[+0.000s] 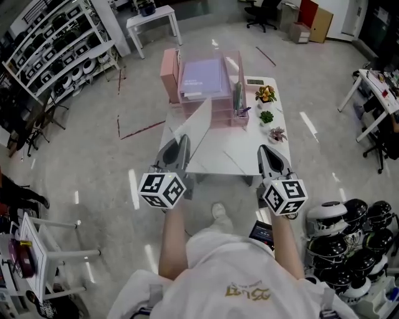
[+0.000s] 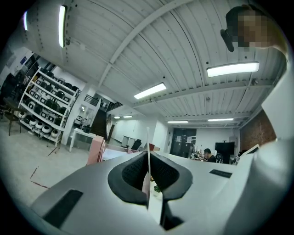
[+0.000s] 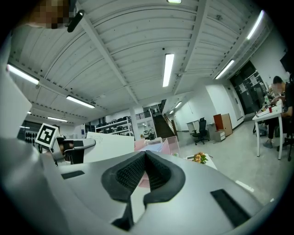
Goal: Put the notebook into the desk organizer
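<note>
In the head view a thin white notebook (image 1: 197,123) stands tilted on edge above the white table (image 1: 246,156). My left gripper (image 1: 181,141) is shut on its near lower corner. The left gripper view has the notebook (image 2: 148,149) edge-on, pinched between the black pads (image 2: 133,173). The clear pink desk organizer (image 1: 212,87) stands at the table's far side, with purple folders lying on top. My right gripper (image 1: 265,150) hovers over the table's near right edge, shut with nothing in it (image 3: 143,170). From the right gripper view the notebook (image 3: 110,144) rises to the left of the organizer (image 3: 161,145).
Three small potted plants (image 1: 267,116) line the table's right side. Helmets (image 1: 349,232) are stacked on the floor at the right. Shelving (image 1: 56,43) and a small white table (image 1: 153,19) stand further back. A white rack (image 1: 37,255) is at my near left.
</note>
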The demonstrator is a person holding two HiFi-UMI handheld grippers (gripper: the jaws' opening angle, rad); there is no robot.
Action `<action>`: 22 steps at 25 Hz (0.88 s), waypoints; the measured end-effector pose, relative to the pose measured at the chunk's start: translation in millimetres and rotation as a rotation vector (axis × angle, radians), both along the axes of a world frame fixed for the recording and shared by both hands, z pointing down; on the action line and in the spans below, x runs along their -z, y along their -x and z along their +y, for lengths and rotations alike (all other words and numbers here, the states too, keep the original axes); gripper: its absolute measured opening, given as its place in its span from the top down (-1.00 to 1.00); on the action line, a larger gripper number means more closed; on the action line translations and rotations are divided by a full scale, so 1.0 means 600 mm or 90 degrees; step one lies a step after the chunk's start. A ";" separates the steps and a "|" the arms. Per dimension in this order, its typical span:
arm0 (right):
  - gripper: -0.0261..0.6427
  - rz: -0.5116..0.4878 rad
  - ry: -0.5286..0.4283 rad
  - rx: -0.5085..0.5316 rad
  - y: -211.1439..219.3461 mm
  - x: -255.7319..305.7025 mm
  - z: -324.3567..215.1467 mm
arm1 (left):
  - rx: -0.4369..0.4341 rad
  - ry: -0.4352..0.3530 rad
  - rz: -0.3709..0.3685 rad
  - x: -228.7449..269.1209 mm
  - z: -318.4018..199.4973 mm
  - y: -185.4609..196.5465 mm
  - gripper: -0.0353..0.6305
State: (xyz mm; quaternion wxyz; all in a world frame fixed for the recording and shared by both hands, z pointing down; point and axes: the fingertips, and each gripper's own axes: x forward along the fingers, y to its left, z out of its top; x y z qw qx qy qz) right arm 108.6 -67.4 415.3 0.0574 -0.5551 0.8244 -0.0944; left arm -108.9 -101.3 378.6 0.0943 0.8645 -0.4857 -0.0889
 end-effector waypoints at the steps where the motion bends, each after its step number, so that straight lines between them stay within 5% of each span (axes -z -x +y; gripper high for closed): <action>1: 0.89 0.003 -0.002 0.000 0.002 0.006 -0.028 | -0.001 0.000 0.001 0.004 -0.029 0.002 0.82; 13: 0.89 -0.025 -0.004 -0.014 0.013 0.026 -0.271 | -0.026 -0.020 0.012 0.047 -0.290 0.006 0.82; 22: 0.89 -0.042 0.010 -0.027 0.014 0.010 -0.354 | -0.045 -0.020 -0.003 0.034 -0.376 -0.008 0.82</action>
